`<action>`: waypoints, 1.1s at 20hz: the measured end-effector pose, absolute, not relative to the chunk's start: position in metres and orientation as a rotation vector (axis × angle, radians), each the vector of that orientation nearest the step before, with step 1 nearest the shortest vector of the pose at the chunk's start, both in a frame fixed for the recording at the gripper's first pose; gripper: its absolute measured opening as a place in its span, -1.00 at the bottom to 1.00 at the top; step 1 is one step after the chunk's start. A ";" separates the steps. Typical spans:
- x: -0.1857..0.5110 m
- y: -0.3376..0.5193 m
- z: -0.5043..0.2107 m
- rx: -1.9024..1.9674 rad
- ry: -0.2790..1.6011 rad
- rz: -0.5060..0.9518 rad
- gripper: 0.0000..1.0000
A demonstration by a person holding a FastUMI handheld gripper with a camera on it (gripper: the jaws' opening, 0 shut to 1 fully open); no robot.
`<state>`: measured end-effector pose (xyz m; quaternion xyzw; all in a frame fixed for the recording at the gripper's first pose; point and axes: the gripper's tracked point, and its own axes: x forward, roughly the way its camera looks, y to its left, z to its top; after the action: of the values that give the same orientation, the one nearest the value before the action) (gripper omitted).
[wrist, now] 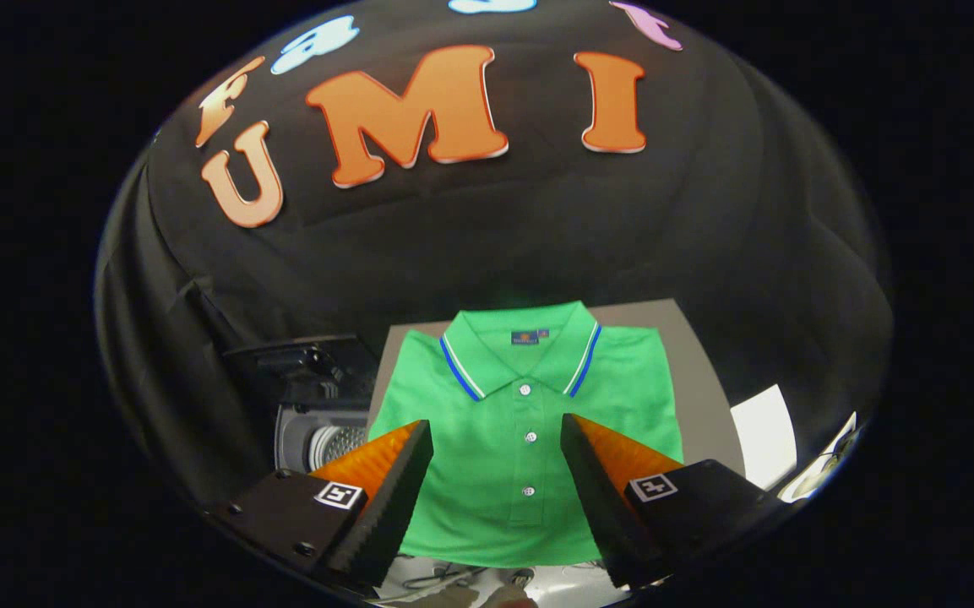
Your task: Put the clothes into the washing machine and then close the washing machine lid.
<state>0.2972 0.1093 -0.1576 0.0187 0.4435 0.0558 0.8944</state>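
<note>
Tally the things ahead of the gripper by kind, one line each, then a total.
Folded green polo shirt, lying on the grey board between and beyond the open gripper fingers: 1
Open grey washing machine: 1
Grey board: 1
Total: 3

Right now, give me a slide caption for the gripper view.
Open tongs hover over a folded green polo shirt on a grey board, the open-lidded washing machine beside it.

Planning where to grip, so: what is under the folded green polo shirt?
The green polo shirt lies flat on a grey board, which shows along its far and right edges. Whatever sits beneath the shirt's middle is covered. The claw is open above it, one finger over each side.
</note>
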 end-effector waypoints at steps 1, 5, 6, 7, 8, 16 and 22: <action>0.301 0.109 -0.167 0.014 0.946 0.115 0.98; 0.305 0.099 -0.187 -0.050 1.027 0.077 0.98; 0.304 0.098 -0.193 -0.049 1.057 0.074 0.98; 0.303 0.097 -0.199 -0.055 1.087 0.075 0.98; 0.303 0.095 -0.204 -0.059 1.107 0.077 0.98; 0.302 0.090 -0.227 -0.064 1.253 0.081 0.99; 0.304 0.091 -0.228 -0.148 1.336 0.097 0.98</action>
<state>0.3042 0.0915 -0.2284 -0.0687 0.6187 0.0451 0.7813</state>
